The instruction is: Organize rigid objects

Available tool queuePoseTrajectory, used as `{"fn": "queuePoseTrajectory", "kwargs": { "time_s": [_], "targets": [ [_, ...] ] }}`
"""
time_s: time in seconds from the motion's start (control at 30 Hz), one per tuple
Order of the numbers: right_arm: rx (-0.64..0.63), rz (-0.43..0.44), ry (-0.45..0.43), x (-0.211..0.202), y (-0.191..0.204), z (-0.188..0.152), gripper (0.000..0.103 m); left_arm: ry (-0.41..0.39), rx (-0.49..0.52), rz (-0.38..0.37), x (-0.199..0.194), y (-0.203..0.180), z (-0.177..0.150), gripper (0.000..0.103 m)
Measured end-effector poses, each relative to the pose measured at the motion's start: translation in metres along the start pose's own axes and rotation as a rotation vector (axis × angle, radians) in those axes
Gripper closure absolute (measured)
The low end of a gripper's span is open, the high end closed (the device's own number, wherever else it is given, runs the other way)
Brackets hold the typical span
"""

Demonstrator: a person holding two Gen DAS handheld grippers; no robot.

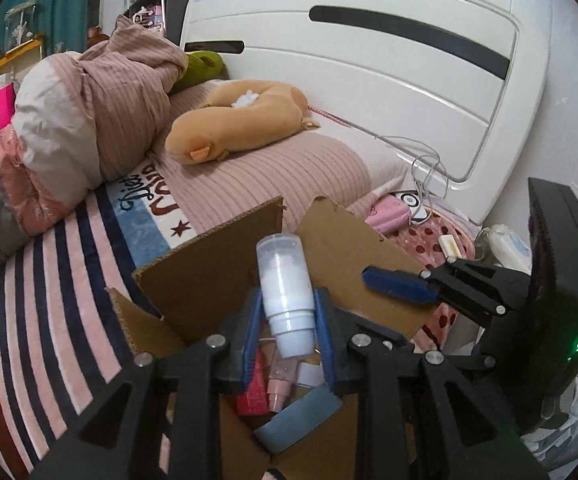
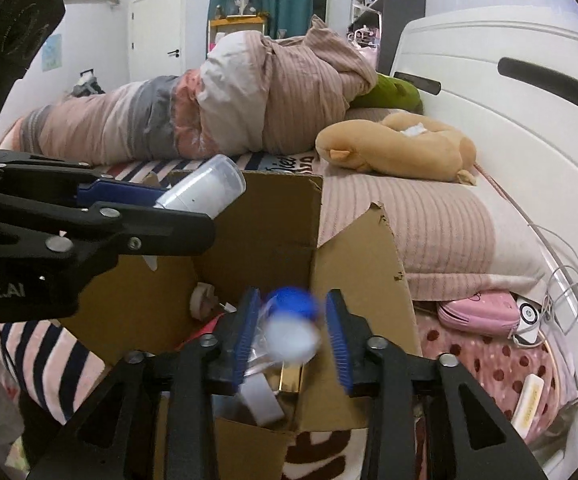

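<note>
Left gripper (image 1: 289, 320) clamped on white pump bottle (image 1: 287, 292) above open cardboard box (image 1: 209, 276) on bed. Right gripper (image 2: 293, 332) apart around blurred blue-capped bottle (image 2: 291, 328). Best lowered well inside before opening.

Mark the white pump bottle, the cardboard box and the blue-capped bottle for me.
white pump bottle (image 1: 287, 296): left wrist view, on its white body.
cardboard box (image 2: 363, 256): right wrist view, on its right flap.
blue-capped bottle (image 2: 293, 300): right wrist view, on its blue cap.

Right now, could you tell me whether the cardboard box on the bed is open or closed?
Open. The cardboard box has its flaps standing up, and a red carton and a grey-blue roll show inside it.
</note>
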State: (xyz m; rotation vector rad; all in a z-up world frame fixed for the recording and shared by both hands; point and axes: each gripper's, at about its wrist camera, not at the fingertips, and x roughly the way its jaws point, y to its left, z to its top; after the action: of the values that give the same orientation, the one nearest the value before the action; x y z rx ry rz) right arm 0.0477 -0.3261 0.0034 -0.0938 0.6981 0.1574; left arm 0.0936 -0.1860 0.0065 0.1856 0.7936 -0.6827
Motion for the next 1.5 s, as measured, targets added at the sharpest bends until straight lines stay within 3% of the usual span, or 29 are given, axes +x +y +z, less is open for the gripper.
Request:
{"fn": "queuePoseTrajectory", "kwargs": {
  "time_s": [0.33, 0.6, 0.7, 0.93, 1.0, 1.23, 1.5],
  "targets": [
    [-0.001, 0.01, 0.0, 0.001, 0.0, 0.002, 0.064, 0.005, -0.006, 0.011, 0.0, 0.005, -0.004, 0.078],
    [-0.013, 0.093, -0.069, -0.015, 0.015, 0.012, 0.044, -0.104, -0.057, 0.064, -0.045, 0.024, -0.021, 0.029],
    [-0.019, 0.126, -0.111, -0.023, 0.025, 0.017, 0.032, -0.154, -0.091, 0.099, -0.067, 0.036, -0.032, 0.019],
    [-0.021, 0.204, -0.17, -0.032, 0.052, 0.025, 0.011, -0.216, -0.211, 0.231, -0.111, 0.075, -0.074, 0.012],
    [-0.028, 0.211, -0.178, -0.032, 0.061, 0.026, 0.011, -0.215, -0.251, 0.282, -0.117, 0.088, -0.088, 0.005],
    [-0.012, 0.241, -0.166, -0.023, 0.077, 0.025, 0.01, -0.184, -0.371, 0.398, -0.126, 0.131, -0.134, 0.005],
    [0.012, 0.255, -0.139, -0.012, 0.082, 0.022, 0.01, -0.161, -0.423, 0.426, -0.122, 0.146, -0.153, 0.005]
  ]
}}
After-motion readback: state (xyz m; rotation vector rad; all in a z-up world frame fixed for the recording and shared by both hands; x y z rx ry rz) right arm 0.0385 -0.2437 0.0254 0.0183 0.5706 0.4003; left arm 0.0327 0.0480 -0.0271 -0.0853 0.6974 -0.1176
